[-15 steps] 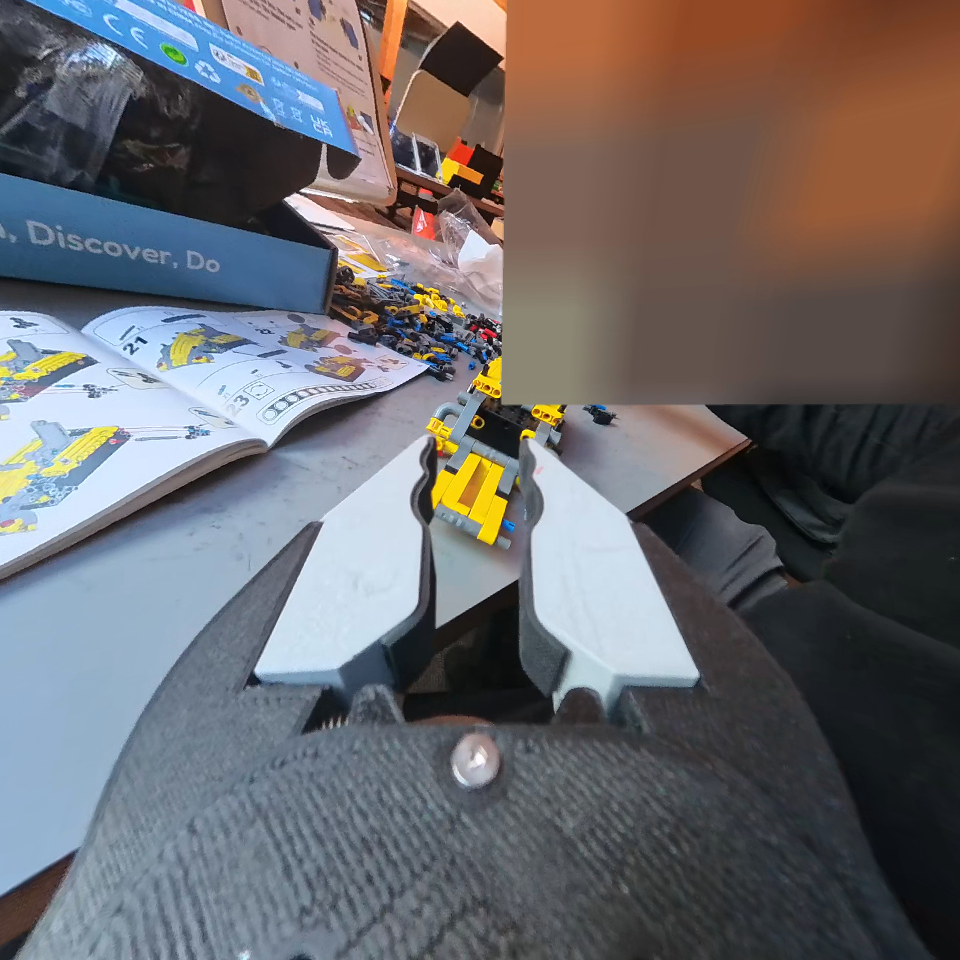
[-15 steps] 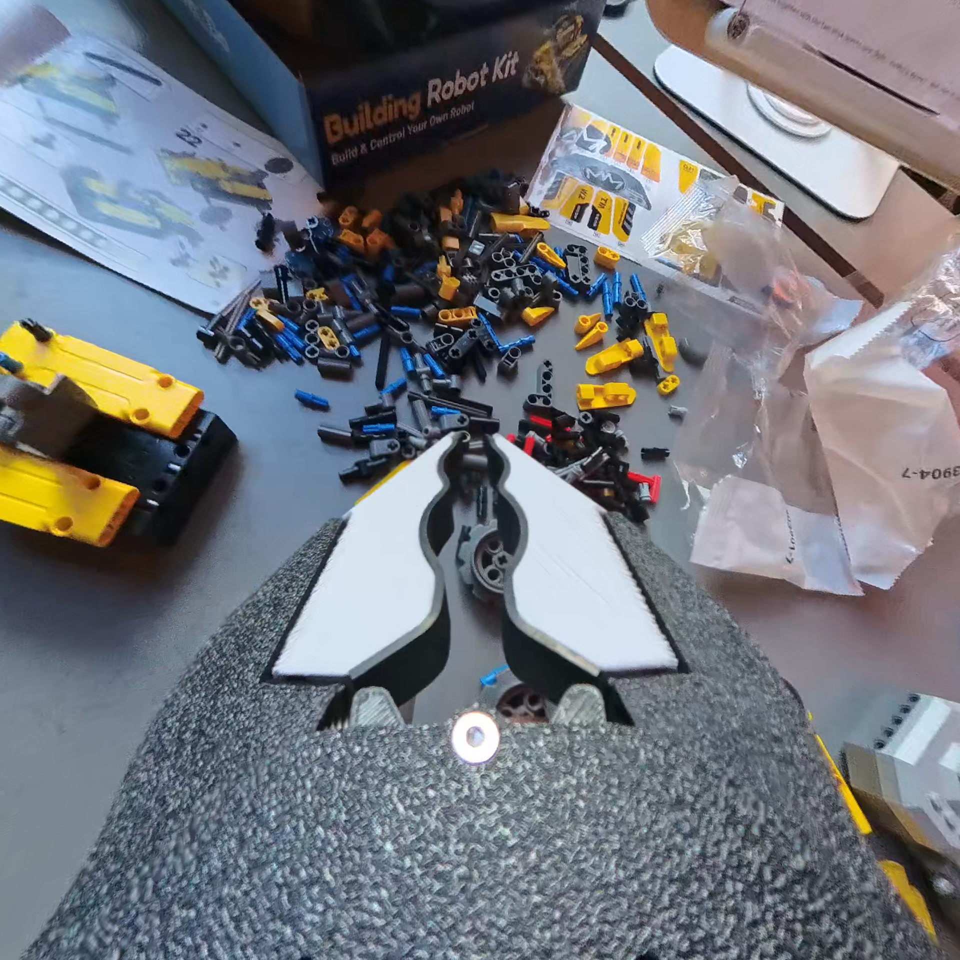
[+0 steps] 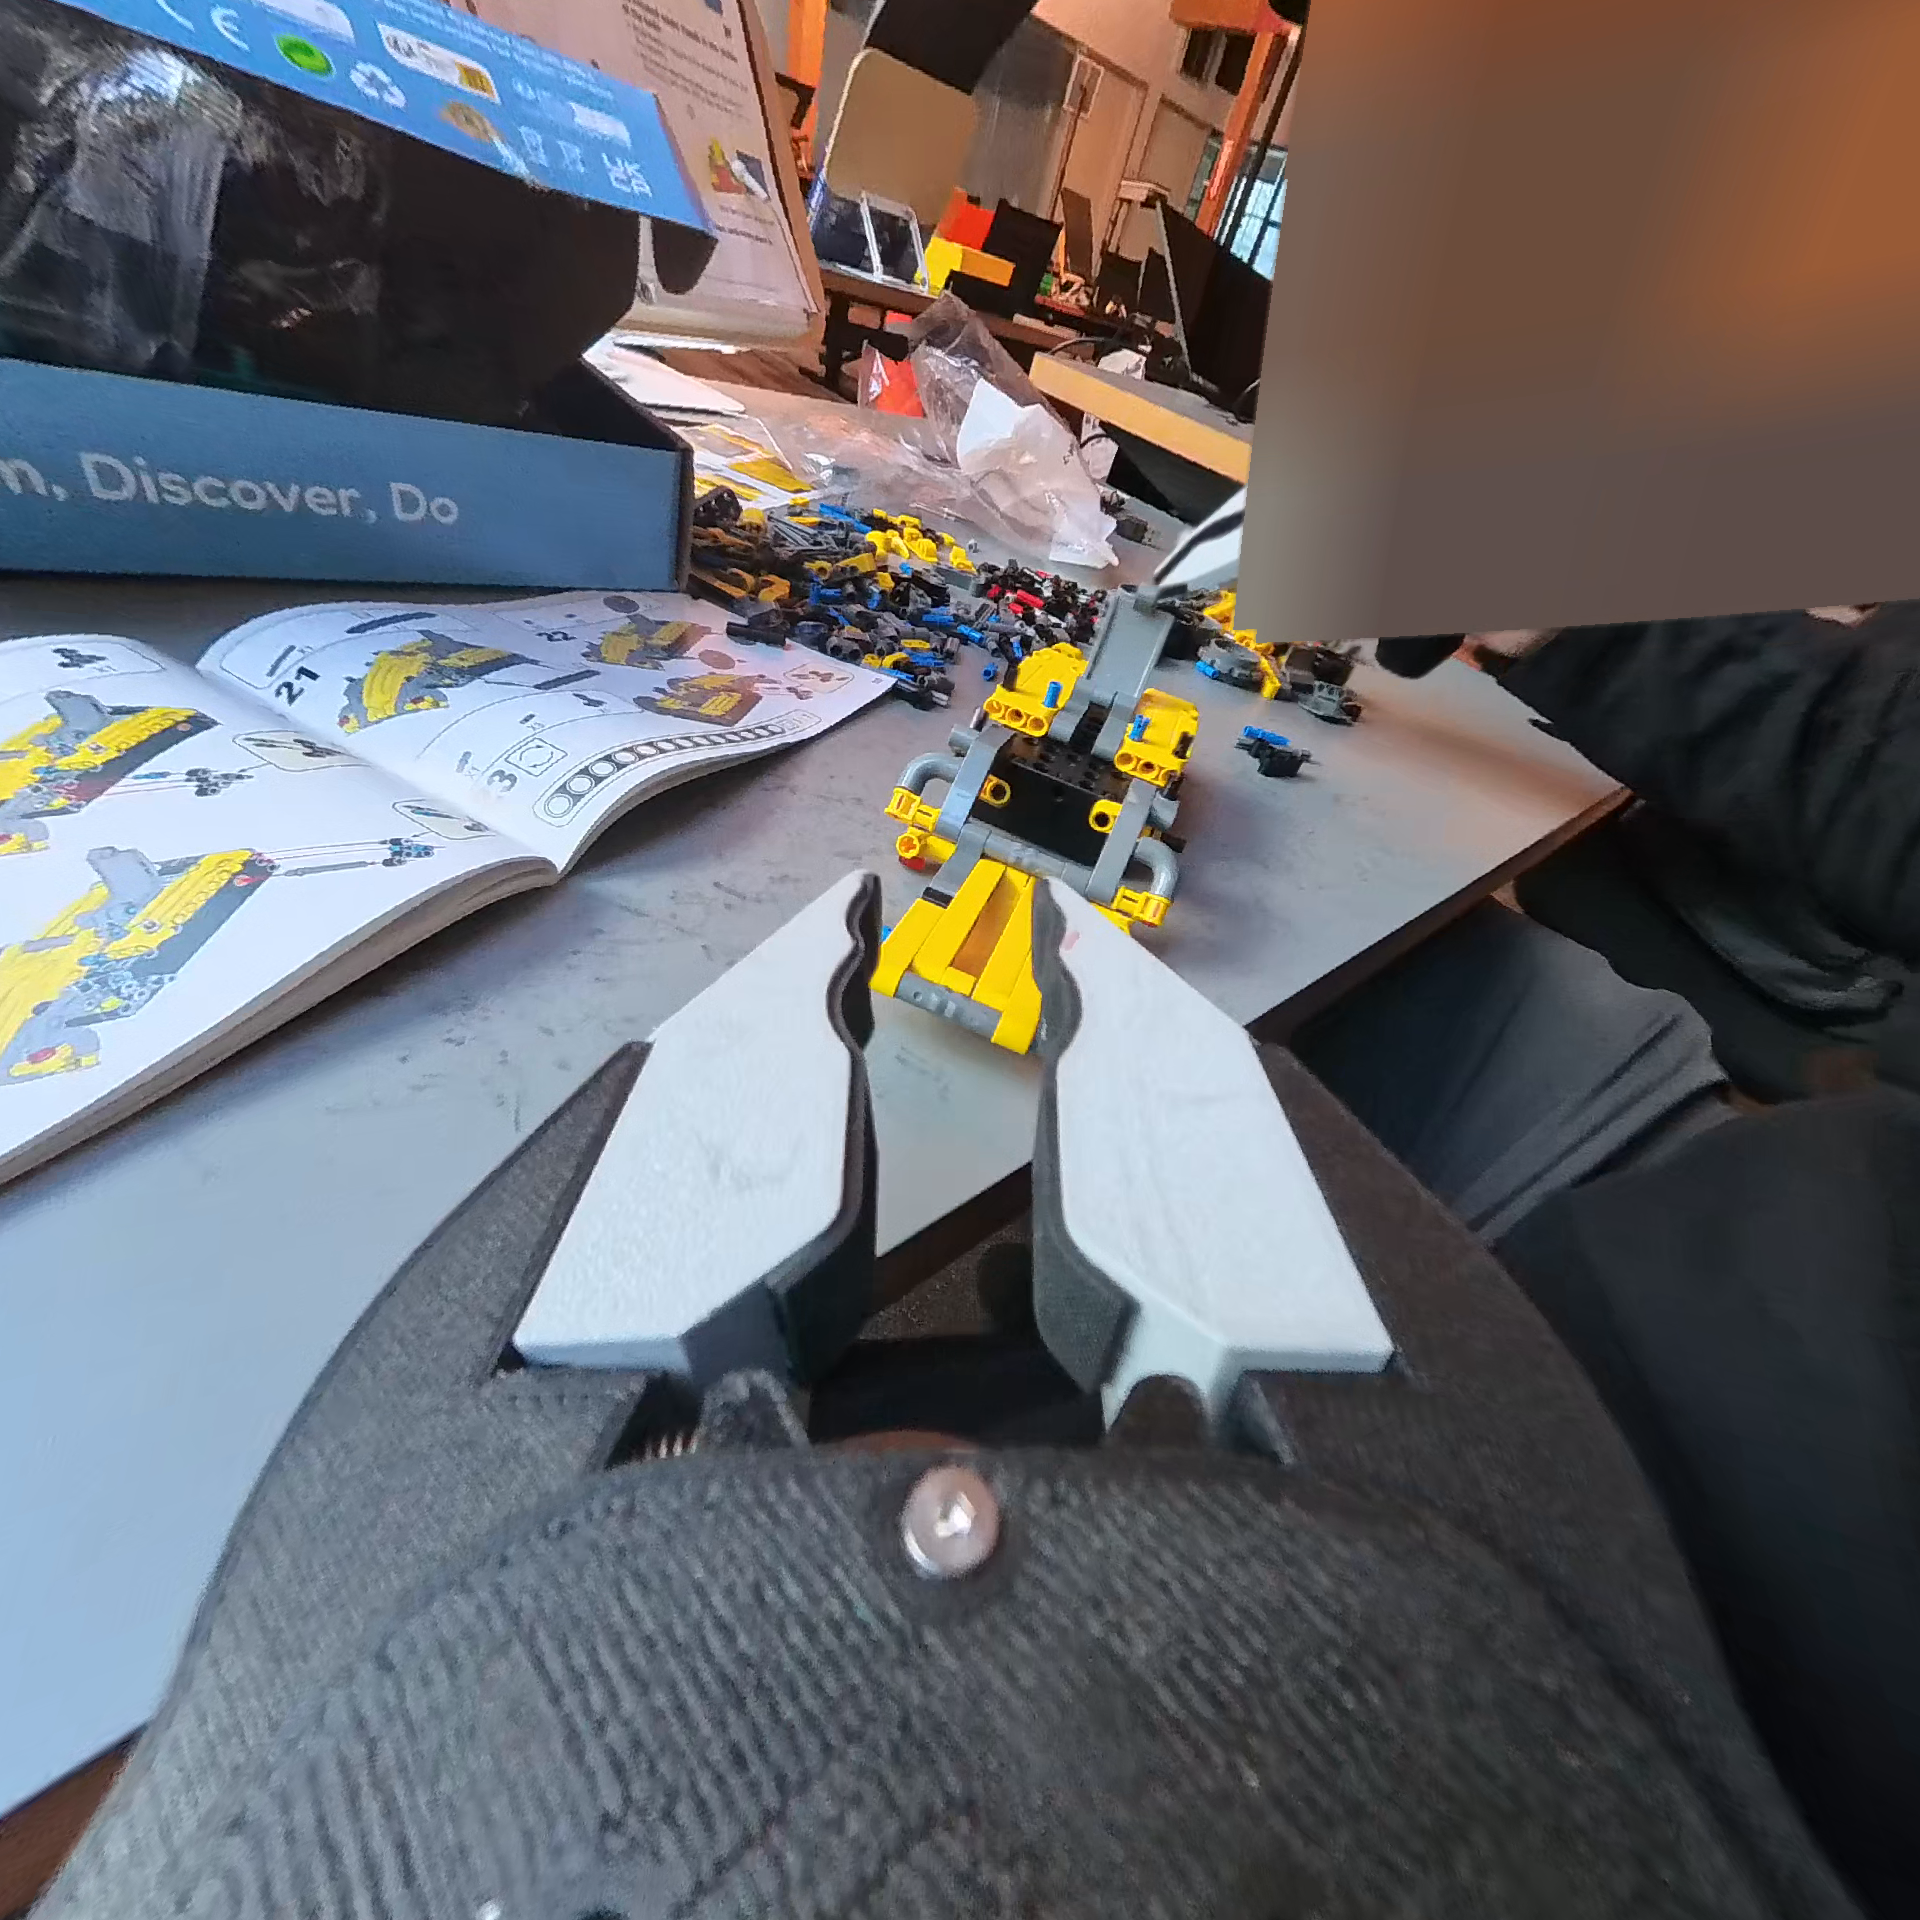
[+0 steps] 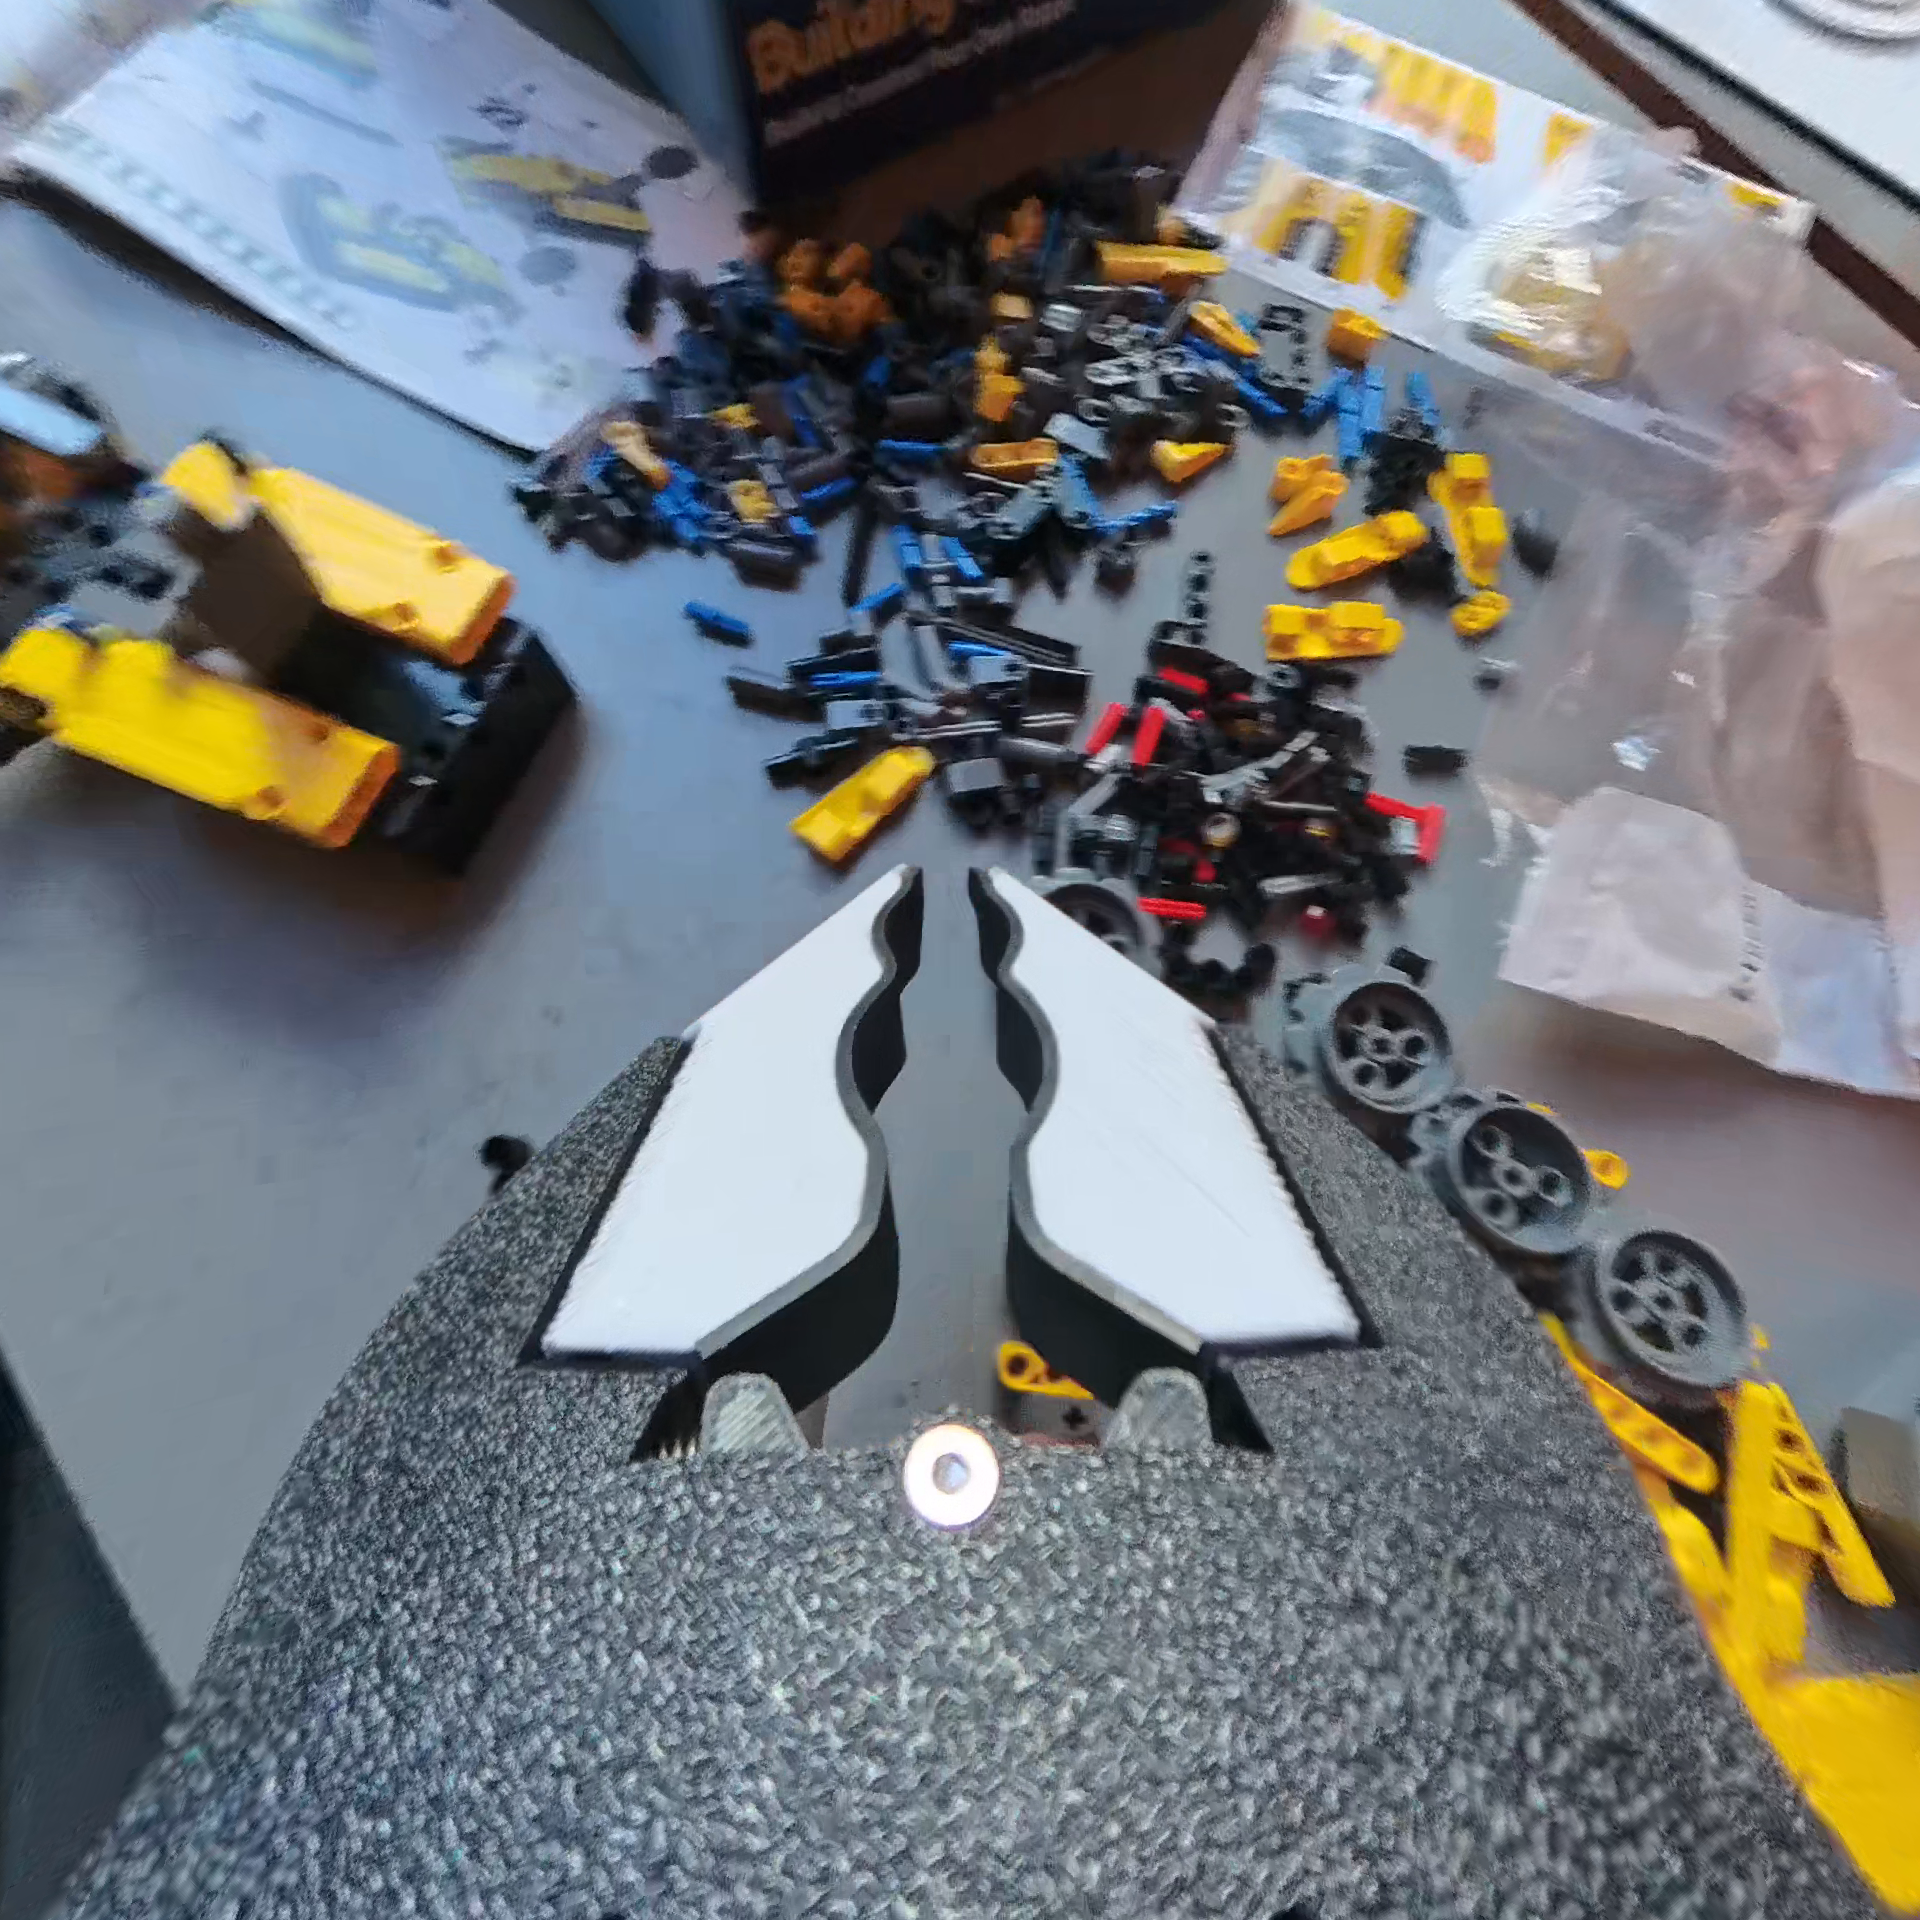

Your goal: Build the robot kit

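Grey table (image 3: 312, 1195), both grippers' fingers apart, empty, wheels (image 4: 1507, 1174) only in R view, booklet (image 3: 312, 810) sharp in L

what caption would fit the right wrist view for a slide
Right gripper open and empty above a grey table, beside a pile of small building pieces and three dark wheels.

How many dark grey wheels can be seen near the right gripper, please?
4. Three dark grey wheels lie in a diagonal row right of the right gripper. A fourth peeks out beside the right fingertip. Others may be hidden under the gripper.
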`<state>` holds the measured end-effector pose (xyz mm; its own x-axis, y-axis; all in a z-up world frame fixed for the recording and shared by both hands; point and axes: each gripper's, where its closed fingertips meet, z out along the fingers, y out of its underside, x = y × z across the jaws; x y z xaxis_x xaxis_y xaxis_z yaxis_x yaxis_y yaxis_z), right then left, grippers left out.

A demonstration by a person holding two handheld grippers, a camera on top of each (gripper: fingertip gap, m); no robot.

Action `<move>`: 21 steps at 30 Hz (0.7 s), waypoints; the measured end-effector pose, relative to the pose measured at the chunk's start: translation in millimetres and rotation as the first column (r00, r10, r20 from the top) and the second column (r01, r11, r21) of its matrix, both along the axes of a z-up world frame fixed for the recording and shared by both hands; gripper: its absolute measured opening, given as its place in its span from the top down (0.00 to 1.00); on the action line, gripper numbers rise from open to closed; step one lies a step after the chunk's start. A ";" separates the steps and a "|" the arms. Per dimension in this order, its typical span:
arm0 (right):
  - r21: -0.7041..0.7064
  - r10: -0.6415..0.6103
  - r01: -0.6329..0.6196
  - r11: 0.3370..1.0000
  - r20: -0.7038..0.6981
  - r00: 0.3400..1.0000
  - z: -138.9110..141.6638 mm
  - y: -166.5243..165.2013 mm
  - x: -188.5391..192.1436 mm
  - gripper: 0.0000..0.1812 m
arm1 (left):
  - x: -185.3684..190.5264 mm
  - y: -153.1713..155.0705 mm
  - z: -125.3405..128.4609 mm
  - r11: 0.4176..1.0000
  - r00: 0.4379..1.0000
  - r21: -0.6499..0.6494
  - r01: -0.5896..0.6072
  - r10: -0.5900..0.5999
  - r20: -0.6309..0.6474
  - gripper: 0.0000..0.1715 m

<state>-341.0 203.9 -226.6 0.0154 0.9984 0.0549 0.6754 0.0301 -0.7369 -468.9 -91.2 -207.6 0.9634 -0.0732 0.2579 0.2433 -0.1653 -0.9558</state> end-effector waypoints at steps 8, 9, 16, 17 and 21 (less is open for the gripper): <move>0.136 -0.125 0.124 0.983 0.004 0.992 4.3 48.8 -0.1 0.94 | 0.1 1.4 1.8 1.000 1.000 0.012 -0.003 0.003 0.000 0.85; 0.152 -0.157 0.156 0.976 -0.002 0.988 5.5 62.1 -1.2 0.94 | 0.9 1.4 1.9 1.000 1.000 0.012 -0.001 0.001 -0.005 0.85; 0.043 -0.120 0.116 0.992 0.101 0.988 -10.2 101.9 -37.3 0.92 | 1.0 1.0 2.7 1.000 1.000 0.019 0.004 -0.005 0.012 0.86; 0.046 -0.111 0.106 0.993 0.129 0.985 -14.0 107.7 -42.2 0.92 | 1.2 0.9 2.8 1.000 1.000 0.019 0.005 -0.005 0.012 0.86; 0.013 -0.041 0.040 0.999 0.225 0.974 -28.3 115.0 -54.9 0.92 | 1.7 0.6 2.7 1.000 1.000 0.018 0.007 -0.007 0.007 0.86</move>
